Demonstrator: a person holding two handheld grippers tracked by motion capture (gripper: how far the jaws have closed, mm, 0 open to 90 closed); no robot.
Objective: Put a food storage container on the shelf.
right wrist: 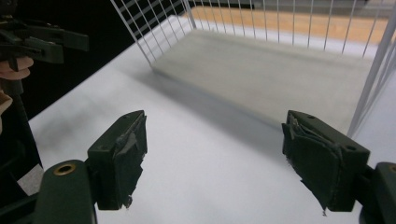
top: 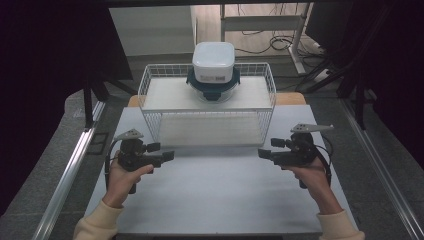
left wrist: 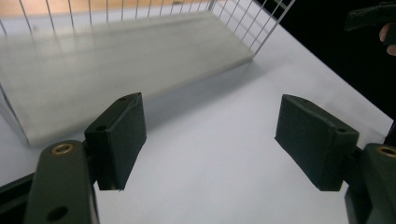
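Note:
A white wire rack [top: 207,109] with two shelves stands at the back of the white table [top: 215,192]. On its top shelf sits a glass bowl with a dark teal lid [top: 212,89], and a white square container [top: 213,59] rests on that lid. My left gripper [top: 167,156] is held in a hand just left of the rack's front, pointing right. Its jaws [left wrist: 210,121] are open and empty, facing the rack's lower shelf [left wrist: 116,56]. My right gripper [top: 263,153] mirrors it on the right, also open [right wrist: 215,135] and empty, near the lower shelf [right wrist: 271,65].
Both forearms in cream sleeves come in from the table's near edge. Metal rails [top: 65,180] run along the floor on either side. Dark curtains hang left and right. A desk frame with cables [top: 280,40] stands behind the rack. Bare tabletop lies between the grippers.

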